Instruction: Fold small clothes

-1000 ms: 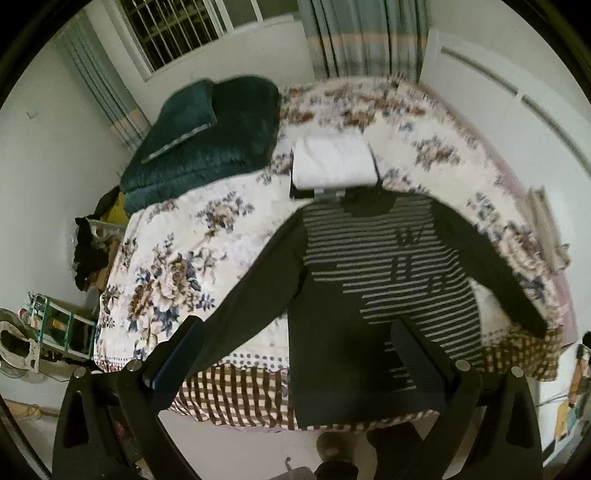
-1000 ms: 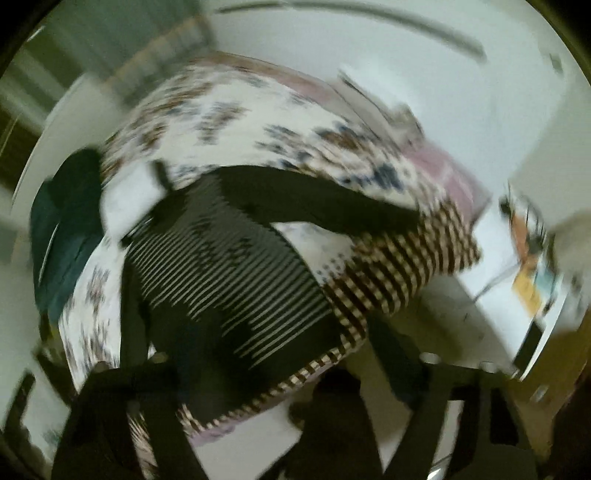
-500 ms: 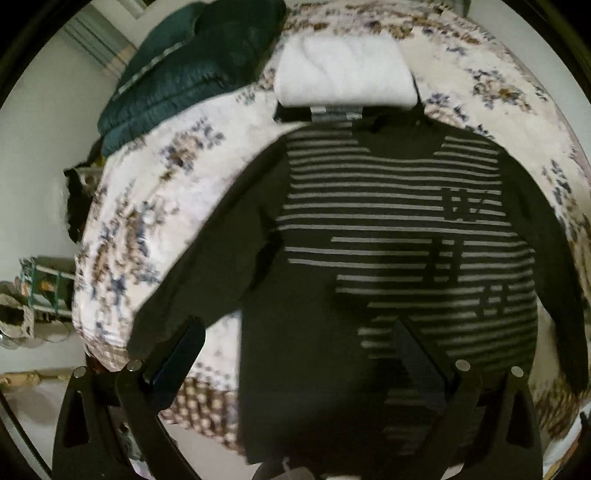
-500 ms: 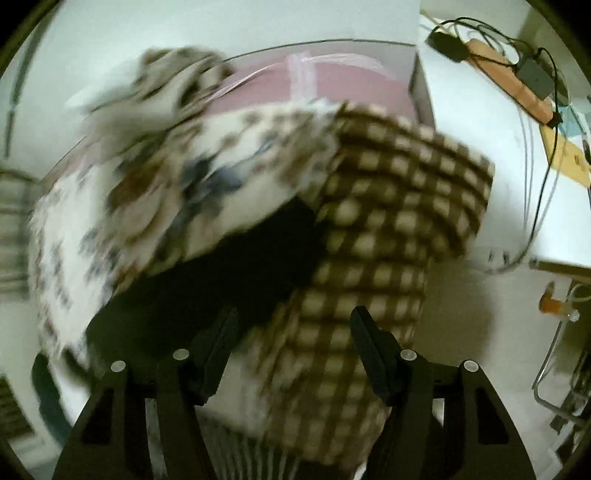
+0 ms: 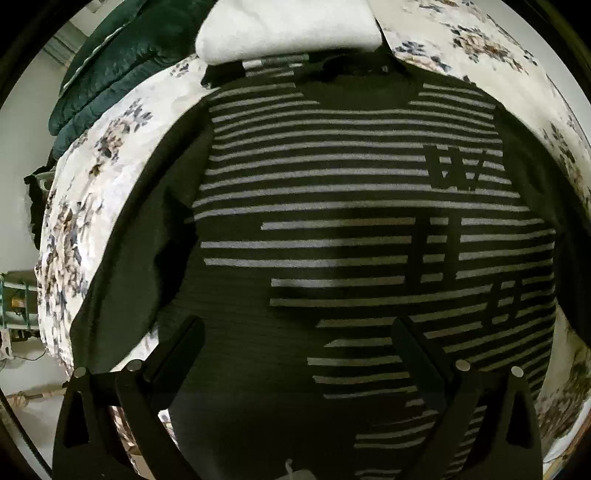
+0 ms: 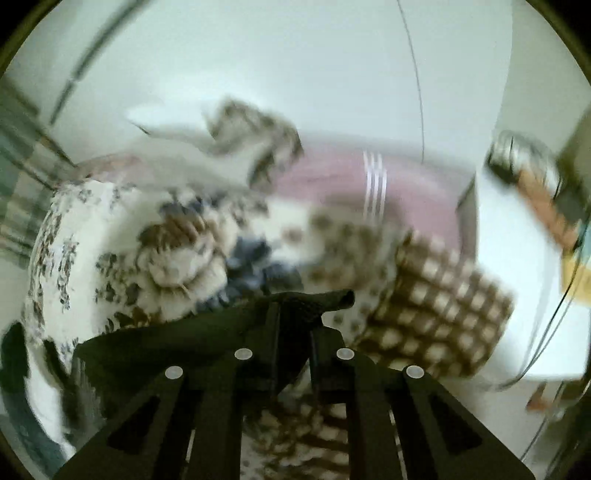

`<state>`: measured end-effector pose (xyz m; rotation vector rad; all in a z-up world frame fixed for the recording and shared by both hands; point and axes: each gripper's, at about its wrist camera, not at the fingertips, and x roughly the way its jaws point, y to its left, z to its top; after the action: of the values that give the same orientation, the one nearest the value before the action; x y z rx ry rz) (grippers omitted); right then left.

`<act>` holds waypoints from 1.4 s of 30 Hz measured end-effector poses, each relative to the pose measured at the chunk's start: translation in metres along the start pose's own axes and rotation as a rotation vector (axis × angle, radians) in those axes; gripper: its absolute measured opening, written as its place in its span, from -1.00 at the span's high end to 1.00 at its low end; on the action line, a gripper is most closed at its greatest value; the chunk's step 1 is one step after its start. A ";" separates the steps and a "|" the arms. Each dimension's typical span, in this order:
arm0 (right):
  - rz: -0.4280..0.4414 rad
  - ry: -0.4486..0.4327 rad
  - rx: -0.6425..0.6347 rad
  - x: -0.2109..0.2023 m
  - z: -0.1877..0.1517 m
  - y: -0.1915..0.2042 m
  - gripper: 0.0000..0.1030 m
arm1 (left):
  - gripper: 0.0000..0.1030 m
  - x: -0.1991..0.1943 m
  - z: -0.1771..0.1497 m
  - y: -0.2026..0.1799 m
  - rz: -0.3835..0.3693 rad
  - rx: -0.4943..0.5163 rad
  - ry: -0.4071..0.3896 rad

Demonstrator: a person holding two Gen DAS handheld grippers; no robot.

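A dark sweater (image 5: 332, 229) with grey stripes lies spread flat, front up, on the floral bed cover (image 5: 92, 192). My left gripper (image 5: 299, 332) is open and hovers just above the sweater's lower body, touching nothing. In the right wrist view my right gripper (image 6: 293, 314) is shut on the end of the sweater's dark sleeve (image 6: 207, 343), with the cuff (image 6: 338, 297) sticking out past the fingertips, lifted over the bed corner. That view is blurred.
A folded white cloth (image 5: 291, 29) lies just beyond the sweater's collar. A dark green quilt (image 5: 122, 66) is piled at the far left. A checked bed skirt (image 6: 439, 295) hangs at the bed corner, with a white side table (image 6: 517, 280) beside it.
My left gripper has moved in close over the sweater, still open. My right gripper swung to the bed corner, closed on the sleeve end and lifted it.
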<state>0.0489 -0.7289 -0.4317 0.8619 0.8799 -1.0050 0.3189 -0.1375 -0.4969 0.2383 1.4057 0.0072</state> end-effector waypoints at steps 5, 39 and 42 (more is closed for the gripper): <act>-0.166 0.248 0.063 0.053 -0.020 -0.037 0.06 | -1.00 0.009 -0.004 -0.001 -0.001 0.005 0.018; 0.061 0.284 0.274 0.136 -0.008 -0.050 -0.08 | -1.00 0.038 -0.008 0.011 0.031 0.016 -0.021; 0.047 0.211 0.178 0.112 -0.007 -0.029 0.88 | -1.00 0.042 -0.007 0.010 0.025 0.008 -0.015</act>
<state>0.0513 -0.7674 -0.5411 1.1501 0.9528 -0.9734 0.3205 -0.1205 -0.5368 0.2619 1.3883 0.0205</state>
